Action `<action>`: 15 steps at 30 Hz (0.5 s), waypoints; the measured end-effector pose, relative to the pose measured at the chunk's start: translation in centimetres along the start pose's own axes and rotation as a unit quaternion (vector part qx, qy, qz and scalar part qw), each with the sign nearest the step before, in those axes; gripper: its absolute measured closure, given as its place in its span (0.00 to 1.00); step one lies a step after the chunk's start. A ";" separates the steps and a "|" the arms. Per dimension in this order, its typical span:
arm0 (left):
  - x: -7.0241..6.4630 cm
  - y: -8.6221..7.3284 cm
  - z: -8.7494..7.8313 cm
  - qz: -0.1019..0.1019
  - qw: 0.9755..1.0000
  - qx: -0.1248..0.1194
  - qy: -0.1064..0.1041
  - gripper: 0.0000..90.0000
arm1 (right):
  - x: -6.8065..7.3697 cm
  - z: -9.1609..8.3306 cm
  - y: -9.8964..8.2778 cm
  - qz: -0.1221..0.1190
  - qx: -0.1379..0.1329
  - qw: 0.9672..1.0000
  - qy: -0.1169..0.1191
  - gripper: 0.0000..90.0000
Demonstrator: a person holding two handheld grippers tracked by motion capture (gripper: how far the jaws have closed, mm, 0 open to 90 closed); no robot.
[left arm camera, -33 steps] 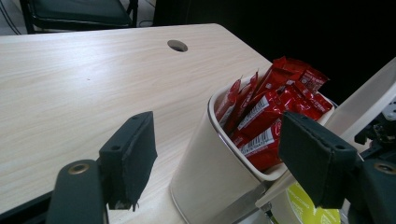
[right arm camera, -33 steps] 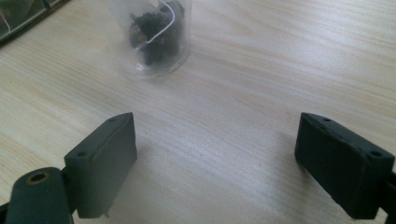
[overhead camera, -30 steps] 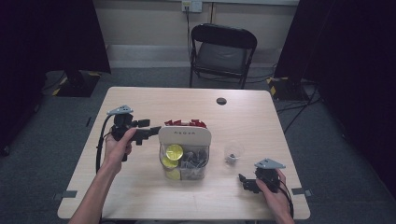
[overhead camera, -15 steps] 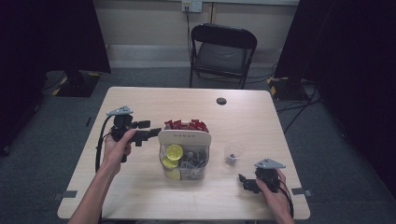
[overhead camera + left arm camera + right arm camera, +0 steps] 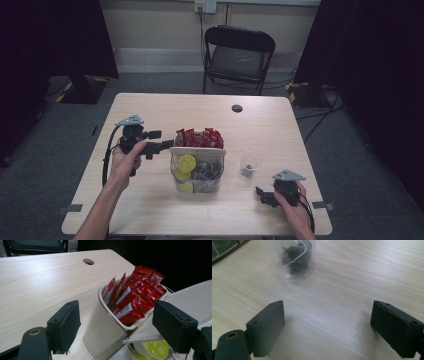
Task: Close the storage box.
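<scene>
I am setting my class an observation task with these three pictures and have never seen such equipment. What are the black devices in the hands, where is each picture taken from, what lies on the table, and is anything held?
A person sits at a wooden table with a hand-held two-jaw gripper in each hand. The high view looks down from above. The other two come from cameras riding on each gripper, looking along its black jaws.

Mid-table stands a caddy with red packets, yellow-lidded pods and dark sachets. Right of it is a small clear cup holding a tea bag.

The left gripper is at the caddy's raised pale lid; its jaws have just been opening, and their pads press on nothing. The right gripper rests open on the table, aimed at the cup, holding nothing.
</scene>
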State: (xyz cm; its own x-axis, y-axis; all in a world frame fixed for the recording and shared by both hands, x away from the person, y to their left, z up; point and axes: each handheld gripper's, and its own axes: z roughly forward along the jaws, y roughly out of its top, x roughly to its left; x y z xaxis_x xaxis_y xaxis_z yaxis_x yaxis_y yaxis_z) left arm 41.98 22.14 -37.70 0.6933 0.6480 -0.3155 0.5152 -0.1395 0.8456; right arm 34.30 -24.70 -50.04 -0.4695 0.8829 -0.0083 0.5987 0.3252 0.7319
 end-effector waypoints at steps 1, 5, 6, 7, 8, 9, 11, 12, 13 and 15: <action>-0.1 0.0 0.0 0.002 1.000 0.000 -0.001 0.24 | 0.0 0.0 0.0 0.000 0.000 1.000 0.000 0.13; -0.4 0.1 -0.3 -0.001 1.000 0.001 0.003 0.21 | 0.0 0.0 0.0 -0.001 0.000 1.000 0.002 0.13; -0.5 0.1 -0.3 0.000 1.000 0.000 0.003 0.21 | 0.0 0.0 0.0 -0.002 0.000 1.000 0.002 0.13; -0.6 0.1 -0.3 0.001 1.000 0.002 0.003 0.21 | 0.0 0.0 0.0 -0.002 0.000 1.000 0.002 0.13; -0.7 0.1 -0.3 0.002 1.000 0.002 0.002 0.21 | -0.1 0.0 0.0 -0.002 0.000 1.000 0.001 0.13; -0.8 0.1 -0.4 0.004 1.000 0.002 0.003 0.21 | -0.1 0.0 0.0 -0.002 0.000 1.000 0.001 0.13; -0.9 0.1 -0.4 0.007 1.000 0.006 0.002 0.21 | 0.0 0.0 0.0 -0.002 0.000 1.000 0.002 0.13; -0.9 0.0 -0.4 0.007 1.000 0.005 0.002 0.21 | 0.0 0.0 0.0 -0.002 0.000 1.000 0.002 0.13; -1.0 0.0 -0.4 0.009 1.000 0.006 0.001 0.20 | -0.1 0.0 0.0 -0.002 0.000 1.000 0.002 0.13; -1.1 -0.2 -0.3 0.012 1.000 0.005 -0.004 0.19 | -0.1 0.0 0.0 -0.002 0.000 1.000 0.002 0.13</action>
State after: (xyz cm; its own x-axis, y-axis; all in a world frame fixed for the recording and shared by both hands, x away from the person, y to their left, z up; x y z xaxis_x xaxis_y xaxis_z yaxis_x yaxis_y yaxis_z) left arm 40.96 21.71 -37.35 0.7090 0.6385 -0.2995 0.5041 -0.1618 0.8484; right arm 34.31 -24.75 -50.04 -0.4741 0.8804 -0.0086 0.5970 0.3286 0.7319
